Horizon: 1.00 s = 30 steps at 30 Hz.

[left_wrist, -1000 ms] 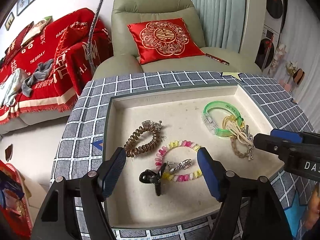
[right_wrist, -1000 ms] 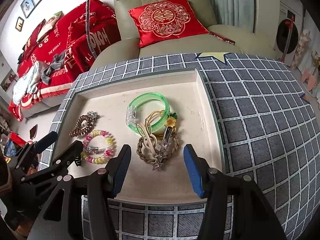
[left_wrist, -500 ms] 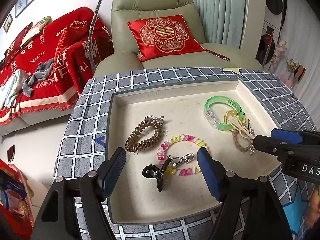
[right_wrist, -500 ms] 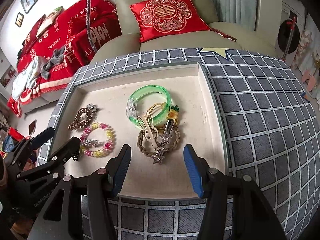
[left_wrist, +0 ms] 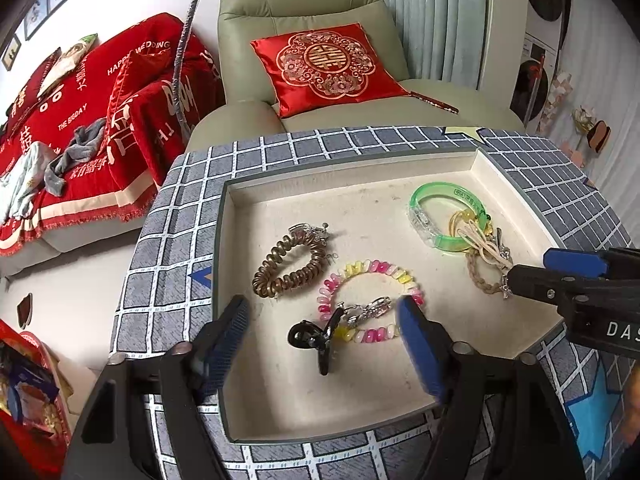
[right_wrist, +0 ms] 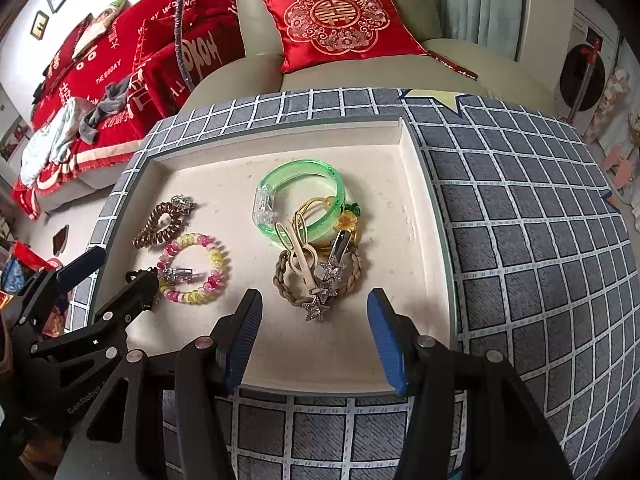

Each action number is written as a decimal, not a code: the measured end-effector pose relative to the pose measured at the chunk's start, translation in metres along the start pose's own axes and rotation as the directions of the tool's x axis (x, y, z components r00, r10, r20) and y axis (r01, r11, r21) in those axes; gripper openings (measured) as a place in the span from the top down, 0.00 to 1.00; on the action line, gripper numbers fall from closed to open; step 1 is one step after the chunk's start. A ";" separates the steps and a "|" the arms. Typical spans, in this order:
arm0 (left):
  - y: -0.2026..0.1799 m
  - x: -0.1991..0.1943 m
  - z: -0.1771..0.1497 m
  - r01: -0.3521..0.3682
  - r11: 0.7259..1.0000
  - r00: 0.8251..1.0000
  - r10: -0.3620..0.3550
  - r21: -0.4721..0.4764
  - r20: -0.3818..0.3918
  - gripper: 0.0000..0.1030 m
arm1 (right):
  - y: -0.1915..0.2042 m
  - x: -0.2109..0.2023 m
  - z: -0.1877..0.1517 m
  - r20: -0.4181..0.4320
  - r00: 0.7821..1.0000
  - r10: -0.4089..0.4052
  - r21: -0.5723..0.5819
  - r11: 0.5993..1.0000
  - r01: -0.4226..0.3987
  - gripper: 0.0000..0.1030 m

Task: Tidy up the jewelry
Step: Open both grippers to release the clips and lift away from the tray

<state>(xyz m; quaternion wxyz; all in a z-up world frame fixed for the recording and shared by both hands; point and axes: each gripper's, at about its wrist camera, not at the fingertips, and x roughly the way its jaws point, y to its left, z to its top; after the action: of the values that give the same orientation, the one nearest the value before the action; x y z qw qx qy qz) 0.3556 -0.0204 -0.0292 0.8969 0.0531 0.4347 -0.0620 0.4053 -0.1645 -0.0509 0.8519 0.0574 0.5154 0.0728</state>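
Jewelry lies in a shallow cream tray (left_wrist: 256, 360) set on a grey checked cloth (left_wrist: 168, 240). Seen from the left wrist, the left gripper (left_wrist: 324, 344) hangs over the near part of the tray, its jaws having just been opening and now spread wide, with a black hair clip (left_wrist: 316, 340) and a pink-and-yellow beaded bracelet (left_wrist: 372, 272) lying loose between them, gripped by neither. A brown spiral hair tie (left_wrist: 288, 264) sits just left of the bracelet, and a green bangle (left_wrist: 444, 212) lies toward the tray's far right corner. From the right wrist, the right gripper (right_wrist: 314, 336) hovers released, jaws apart, above a braided band (right_wrist: 352, 276) with star clips (right_wrist: 320, 300) across it, pads touching nothing. The green bangle (right_wrist: 300, 184) rests just beyond that pile, and a red cushion (right_wrist: 340, 20) sits on the armchair (right_wrist: 460, 64) behind.
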 end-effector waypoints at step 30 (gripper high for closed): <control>0.002 -0.029 -0.021 -0.048 0.998 0.999 0.048 0.032 0.012 0.00 | 0.008 -0.014 -0.016 0.013 1.000 0.002 -0.003 1.000 -0.002 0.08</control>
<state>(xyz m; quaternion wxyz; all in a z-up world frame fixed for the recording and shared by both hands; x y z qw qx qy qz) 0.3222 -0.0130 -0.0196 0.8996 0.0775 0.4271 -0.0476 0.3840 -0.1586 -0.0451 0.8552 0.0570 0.5098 0.0743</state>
